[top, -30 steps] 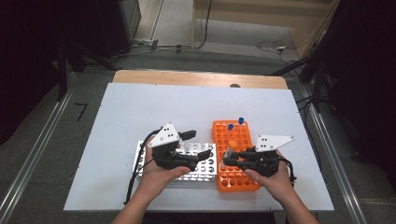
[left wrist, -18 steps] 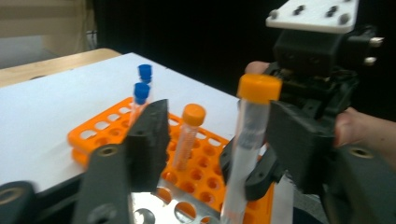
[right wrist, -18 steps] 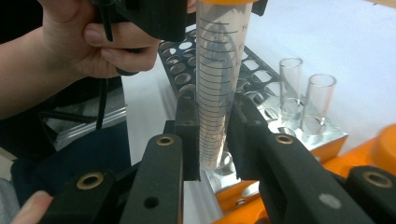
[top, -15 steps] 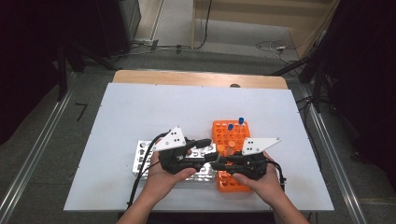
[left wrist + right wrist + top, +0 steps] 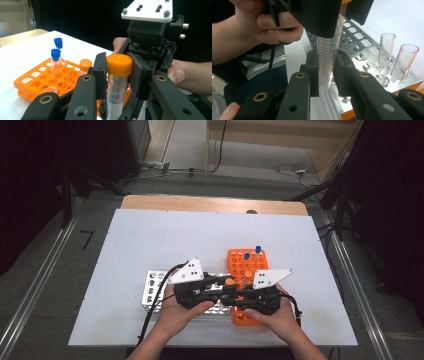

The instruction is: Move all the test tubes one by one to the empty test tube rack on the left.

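We see the left tongs (image 5: pixel 119 75), which have just been closing, clamped on the orange cap (image 5: pixel 119 64) of a clear tube (image 5: pixel 115 100). The right tongs (image 5: pixel 325 72) grip the same tube (image 5: pixel 326 65) lower on its marked body, holding it upright between both tongs. An orange rack (image 5: pixel 37 81) lies behind the left tongs, a metal rack (image 5: pixel 364 62) beyond the right tongs, both on the white bench (image 5: pixel 150 240).

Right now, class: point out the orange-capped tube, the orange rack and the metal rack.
orange-capped tube (image 5: pixel 119 64), left gripper view, on its cap.
orange rack (image 5: pixel 32 82), left gripper view, on its top plate.
metal rack (image 5: pixel 372 53), right gripper view, on its perforated top.
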The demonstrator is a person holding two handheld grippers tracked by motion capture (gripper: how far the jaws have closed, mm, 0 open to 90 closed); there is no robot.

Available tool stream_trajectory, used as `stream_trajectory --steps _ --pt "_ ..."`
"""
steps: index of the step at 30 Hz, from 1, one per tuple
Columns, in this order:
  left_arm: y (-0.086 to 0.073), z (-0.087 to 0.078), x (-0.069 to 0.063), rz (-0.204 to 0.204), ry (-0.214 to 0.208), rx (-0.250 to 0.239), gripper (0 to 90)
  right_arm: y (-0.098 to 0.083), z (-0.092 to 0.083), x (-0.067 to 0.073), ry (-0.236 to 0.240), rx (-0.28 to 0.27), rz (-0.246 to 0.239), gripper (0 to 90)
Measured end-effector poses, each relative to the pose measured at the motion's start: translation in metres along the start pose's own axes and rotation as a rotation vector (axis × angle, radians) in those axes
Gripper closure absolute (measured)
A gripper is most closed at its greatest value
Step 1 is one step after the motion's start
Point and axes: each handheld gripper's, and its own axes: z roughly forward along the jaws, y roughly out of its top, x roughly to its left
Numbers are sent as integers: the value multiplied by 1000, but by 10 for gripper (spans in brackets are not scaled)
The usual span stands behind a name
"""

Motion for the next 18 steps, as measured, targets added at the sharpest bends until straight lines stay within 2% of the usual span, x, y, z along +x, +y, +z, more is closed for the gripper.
stream_trajectory --steps 6,9,14,18 --pt "1 -2 2 3 8 -10 709 -1 0 -1 -3 -12 5 718" --pt "2 -6 3 3 25 -23 709 -1 -3 -3 -15 -18 12 587" --pt "4 -14 9 4 62 -35 709 -2 -12 -7 -24 -52 4 433" --pt "4 -19 16 -1 97 -46 709 -3 -24 -9 -59 -79 7 293"
